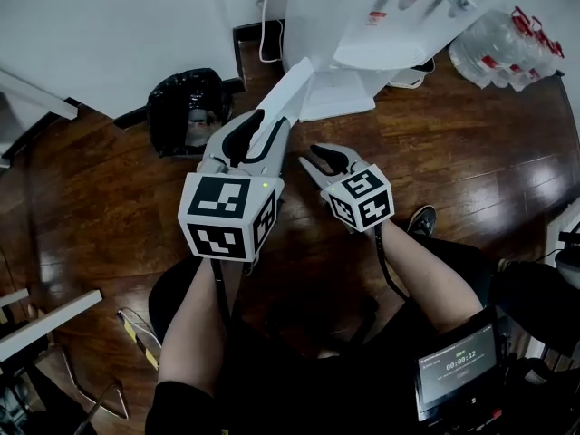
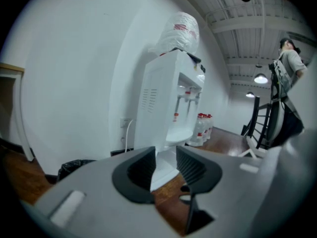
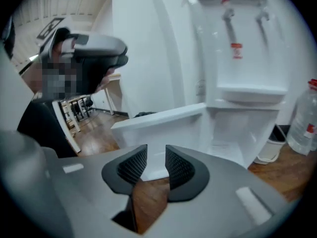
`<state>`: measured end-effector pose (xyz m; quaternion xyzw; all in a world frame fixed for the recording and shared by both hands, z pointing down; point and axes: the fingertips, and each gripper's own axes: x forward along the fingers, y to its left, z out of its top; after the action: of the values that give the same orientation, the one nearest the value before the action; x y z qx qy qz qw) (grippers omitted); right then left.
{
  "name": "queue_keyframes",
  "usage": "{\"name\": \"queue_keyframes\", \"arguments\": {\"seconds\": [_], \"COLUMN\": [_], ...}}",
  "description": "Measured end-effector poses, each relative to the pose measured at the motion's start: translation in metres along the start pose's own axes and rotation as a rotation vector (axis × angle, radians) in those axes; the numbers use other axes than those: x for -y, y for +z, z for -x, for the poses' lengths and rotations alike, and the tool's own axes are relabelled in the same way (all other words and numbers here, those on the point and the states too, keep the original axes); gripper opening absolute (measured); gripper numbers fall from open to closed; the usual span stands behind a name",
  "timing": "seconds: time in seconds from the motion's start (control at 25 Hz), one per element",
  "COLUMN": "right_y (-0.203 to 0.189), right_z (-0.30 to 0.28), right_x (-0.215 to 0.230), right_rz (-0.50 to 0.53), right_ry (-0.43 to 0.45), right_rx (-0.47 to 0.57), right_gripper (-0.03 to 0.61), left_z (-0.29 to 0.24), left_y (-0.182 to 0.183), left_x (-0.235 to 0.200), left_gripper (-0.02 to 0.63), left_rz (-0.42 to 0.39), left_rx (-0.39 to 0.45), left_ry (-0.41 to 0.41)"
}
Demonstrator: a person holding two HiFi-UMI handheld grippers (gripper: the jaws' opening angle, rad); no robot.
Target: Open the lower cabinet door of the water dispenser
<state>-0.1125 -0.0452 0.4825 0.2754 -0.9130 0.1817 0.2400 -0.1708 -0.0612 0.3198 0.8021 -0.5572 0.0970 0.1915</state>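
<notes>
The white water dispenser (image 1: pixel 362 25) stands against the wall, with two taps and a drip tray. Its lower cabinet door (image 1: pixel 290 93) is swung wide out to the left, and the cabinet's white inside (image 3: pixel 237 133) is in plain sight. My left gripper (image 1: pixel 245 139) hovers just short of the door's free edge, open, with nothing between its ribbed black pads (image 2: pixel 138 170). My right gripper (image 1: pixel 324 161) hangs beside it, a little farther back from the dispenser (image 3: pixel 237 48), also open and empty. Through its jaws I see the door (image 3: pixel 158 120) edge-on, apart from the pads.
A bin with a black bag (image 1: pixel 186 111) stands left of the dispenser by the wall. A pack of water bottles (image 1: pixel 507 48) lies on the wooden floor at its right. A white cable (image 1: pixel 267 25) runs down the wall. A person (image 2: pixel 290 63) stands far right by a stair.
</notes>
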Motion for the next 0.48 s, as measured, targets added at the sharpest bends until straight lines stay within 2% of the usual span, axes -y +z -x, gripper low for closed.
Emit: {"name": "queue_keyframes", "arguments": {"seconds": [0.12,0.28,0.36,0.48], "right_y": [0.031,0.070,0.077,0.076], "right_z": [0.058,0.140,0.171,0.200], "right_x": [0.051,0.112,0.125,0.120], "right_rz": [-0.047,-0.106,-0.127,-0.106], "right_ry": [-0.123,-0.309,-0.358,-0.368], "right_rx": [0.111,0.277,0.328,0.383], "right_gripper": [0.107,0.082,0.054,0.031], "left_z": [-0.023,-0.050,-0.058,-0.066], "left_y": [0.000,0.011,0.008,-0.010], "left_x": [0.045,0.118,0.142,0.164], "left_gripper": [0.152,0.150,0.150,0.150], "left_rz": [-0.023,-0.072,-0.095,-0.107], "left_rx": [0.002,0.038,0.047,0.031], "left_ry": [-0.051,-0.174,-0.202,-0.211]}}
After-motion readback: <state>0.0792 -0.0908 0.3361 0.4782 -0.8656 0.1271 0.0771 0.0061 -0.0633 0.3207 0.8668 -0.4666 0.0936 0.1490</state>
